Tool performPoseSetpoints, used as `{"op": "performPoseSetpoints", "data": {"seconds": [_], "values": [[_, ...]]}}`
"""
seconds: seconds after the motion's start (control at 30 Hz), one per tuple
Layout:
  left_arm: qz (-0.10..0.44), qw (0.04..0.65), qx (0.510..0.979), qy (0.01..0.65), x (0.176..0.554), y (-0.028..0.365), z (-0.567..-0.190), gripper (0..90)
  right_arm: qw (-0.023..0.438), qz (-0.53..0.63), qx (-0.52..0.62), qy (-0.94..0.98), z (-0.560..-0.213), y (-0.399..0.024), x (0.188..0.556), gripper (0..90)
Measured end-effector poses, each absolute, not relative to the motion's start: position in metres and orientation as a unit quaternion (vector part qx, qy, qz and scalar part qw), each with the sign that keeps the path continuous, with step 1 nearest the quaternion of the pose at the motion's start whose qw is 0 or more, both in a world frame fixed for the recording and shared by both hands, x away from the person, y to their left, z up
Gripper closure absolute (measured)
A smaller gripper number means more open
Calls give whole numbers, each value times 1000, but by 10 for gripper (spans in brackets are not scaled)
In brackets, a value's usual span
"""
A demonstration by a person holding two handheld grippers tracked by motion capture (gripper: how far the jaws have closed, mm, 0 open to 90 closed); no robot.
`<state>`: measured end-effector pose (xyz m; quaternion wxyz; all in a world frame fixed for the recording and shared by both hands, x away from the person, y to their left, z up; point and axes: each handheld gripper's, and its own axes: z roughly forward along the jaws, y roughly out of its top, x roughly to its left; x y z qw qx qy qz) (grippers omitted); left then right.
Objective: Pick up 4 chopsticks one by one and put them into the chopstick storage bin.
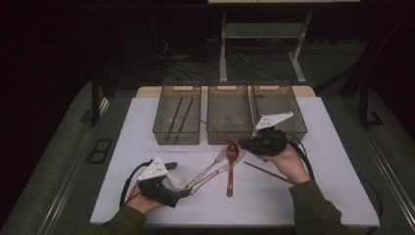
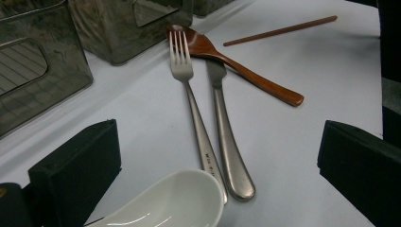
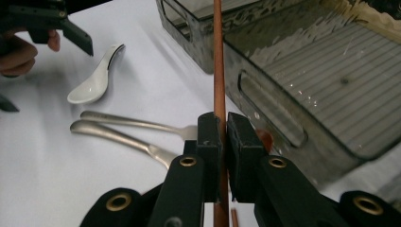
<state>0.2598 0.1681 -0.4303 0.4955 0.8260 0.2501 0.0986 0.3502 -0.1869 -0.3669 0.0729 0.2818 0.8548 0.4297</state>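
Dark floor and a tangle of cables lie beyond the white table (image 1: 147, 117), with a desk frame standing farther back. Three smoky bins (image 1: 228, 120) sit in a row at the far edge; two thin dark sticks lie in the left one, too dim to name.

From above, the right gripper (image 1: 243, 143) half hides what it holds, just in front of the middle bin. Its own view settles it: the jaws are clamped together on a brown chopstick (image 3: 218, 61), which runs up past the bin wall and is cut off at top and bottom. A second chopstick (image 1: 267, 173) lies on the table near the right hand.

The left gripper (image 1: 186, 192) rests at the near left, jaws wide apart, holding nothing. Its view shows a white spoon (image 2: 165, 203) between them, cropped at the bottom edge. Beyond lie a fork (image 2: 191, 99), a knife (image 2: 227, 142) and a wooden spoon (image 2: 236, 64), the knife tip lying over the wooden spoon's neck.
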Motion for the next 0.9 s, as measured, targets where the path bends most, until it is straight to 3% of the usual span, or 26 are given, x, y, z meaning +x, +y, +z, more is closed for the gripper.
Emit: {"op": "performPoseSetpoints", "data": {"seconds": [0.9], "values": [[95,498,826,245,258,164,-430,0,84,399,305,861,-344,-112,406,843]]}}
